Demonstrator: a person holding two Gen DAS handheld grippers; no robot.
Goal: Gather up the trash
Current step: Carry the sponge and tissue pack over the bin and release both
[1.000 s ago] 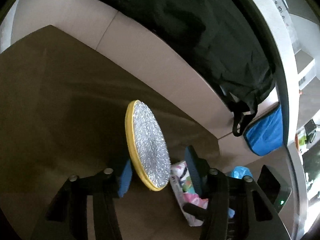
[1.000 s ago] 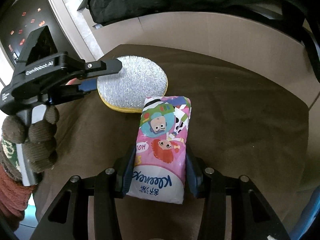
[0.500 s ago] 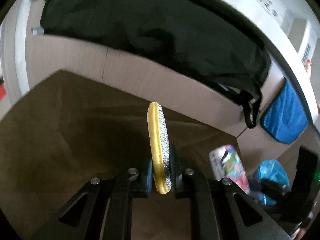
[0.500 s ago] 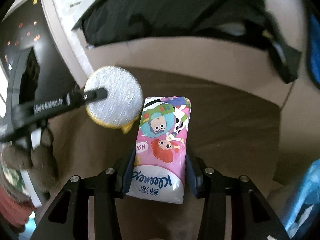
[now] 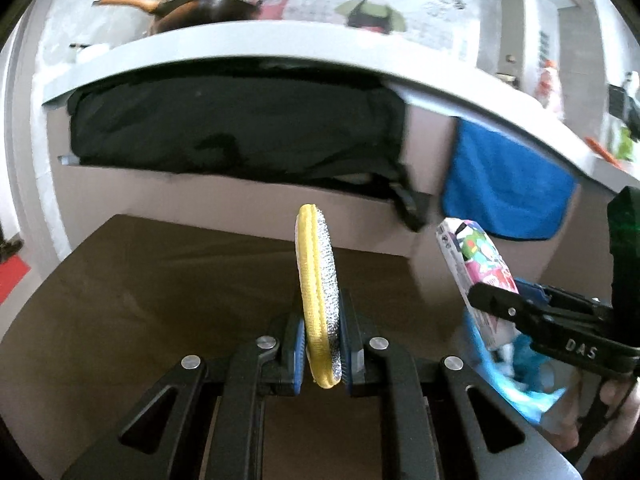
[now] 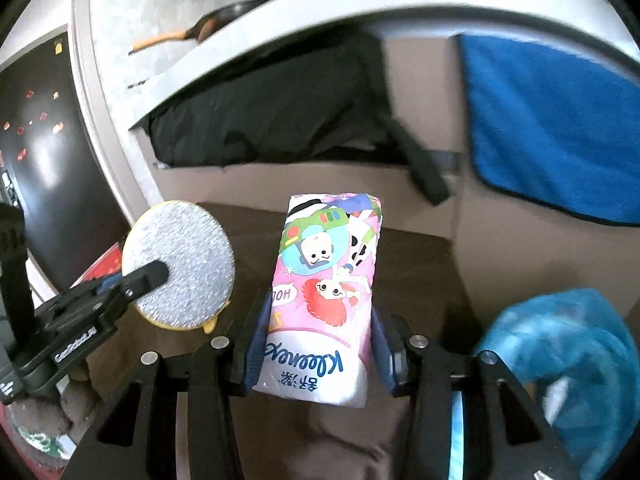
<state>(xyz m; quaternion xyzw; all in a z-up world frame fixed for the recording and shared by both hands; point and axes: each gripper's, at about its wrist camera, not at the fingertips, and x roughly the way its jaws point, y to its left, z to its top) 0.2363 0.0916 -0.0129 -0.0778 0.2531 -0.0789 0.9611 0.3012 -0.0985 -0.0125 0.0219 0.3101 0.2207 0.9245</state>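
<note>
My left gripper (image 5: 322,354) is shut on a round scrub pad (image 5: 318,284), yellow on one side and silver on the other, held edge-on above the brown surface (image 5: 160,288). The right wrist view shows the same scrub pad (image 6: 178,264) from its silver face, to the left. My right gripper (image 6: 320,354) is shut on a pink cartoon-printed tissue pack (image 6: 324,292), lifted off the surface. That tissue pack (image 5: 476,268) appears at the right in the left wrist view. A blue trash bag (image 6: 560,360) sits low on the right.
A black cloth (image 5: 232,128) and a blue towel (image 5: 504,192) hang from a grey counter edge (image 5: 280,46) ahead. A pan (image 5: 200,10) rests on the counter. The blue bag (image 5: 516,376) lies below my right gripper. A dark panel (image 6: 36,160) stands at left.
The left jaws closed on the scrub pad and lifted it upright off the brown surface. Both grippers rose with their objects, and the counter and blue bag came into view.
</note>
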